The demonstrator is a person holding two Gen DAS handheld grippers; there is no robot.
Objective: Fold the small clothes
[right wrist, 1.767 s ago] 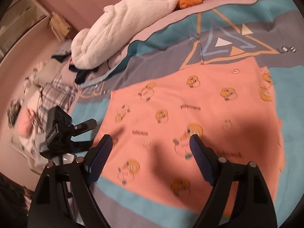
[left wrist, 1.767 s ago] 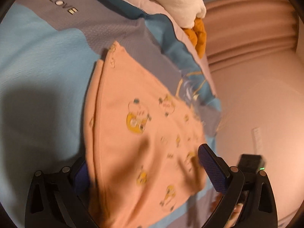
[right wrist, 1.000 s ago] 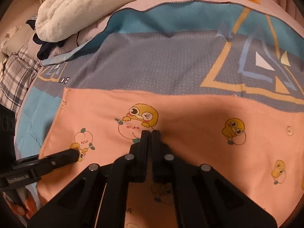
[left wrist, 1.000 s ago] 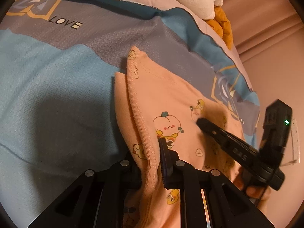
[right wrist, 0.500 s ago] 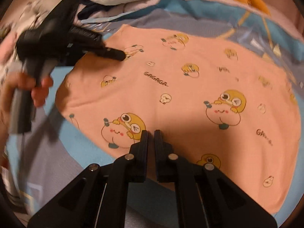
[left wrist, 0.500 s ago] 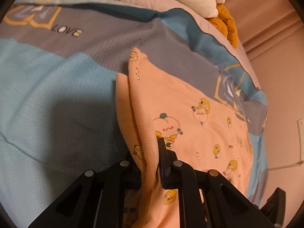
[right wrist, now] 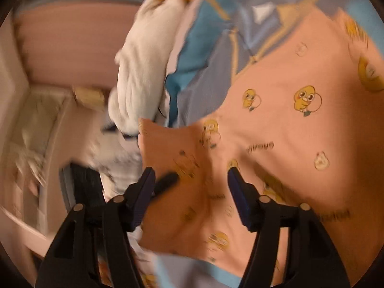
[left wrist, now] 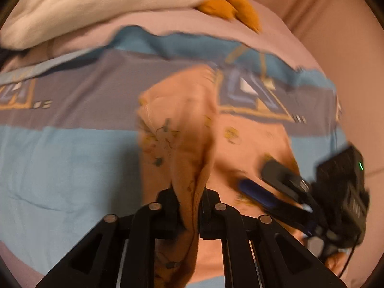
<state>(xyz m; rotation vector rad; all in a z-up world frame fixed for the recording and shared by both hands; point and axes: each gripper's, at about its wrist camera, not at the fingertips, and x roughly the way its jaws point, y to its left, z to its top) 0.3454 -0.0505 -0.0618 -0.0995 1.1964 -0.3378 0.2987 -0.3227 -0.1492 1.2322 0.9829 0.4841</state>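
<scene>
A: Left wrist view, nearest first. The left gripper [left wrist: 190, 206] has its jaws pressed together on a bunched fold of the peach garment [left wrist: 182, 124]. The cloth rises between the pads and hangs forward in a ridge.

B: The right wrist view shows nothing of that pinch. There the right gripper [right wrist: 190, 177] has its jaws opening, spread wide, pads off the cloth. The peach garment [right wrist: 288, 132] lies under and ahead of them, and its duck prints read clearly.

A: In the left view the prints are smeared by blur. That view does catch the right gripper [left wrist: 261, 182] from outside, low to the right of the left one, fingers apart over the flat part of the garment, a green light on its body.

B: Just past the right gripper's left finger a corner of the garment stands raised. A dark blurred shape sits beside that finger; what it is cannot be told.

A: Beyond the garment, both views show the blue and grey bedspread [left wrist: 60, 163] it rests on.

B: Farther still, the white blanket [right wrist: 148, 60], rolled, and an orange plush [left wrist: 230, 7] at its end.

A: Only the right view shows the pink wall [right wrist: 72, 43] off to the left.
</scene>
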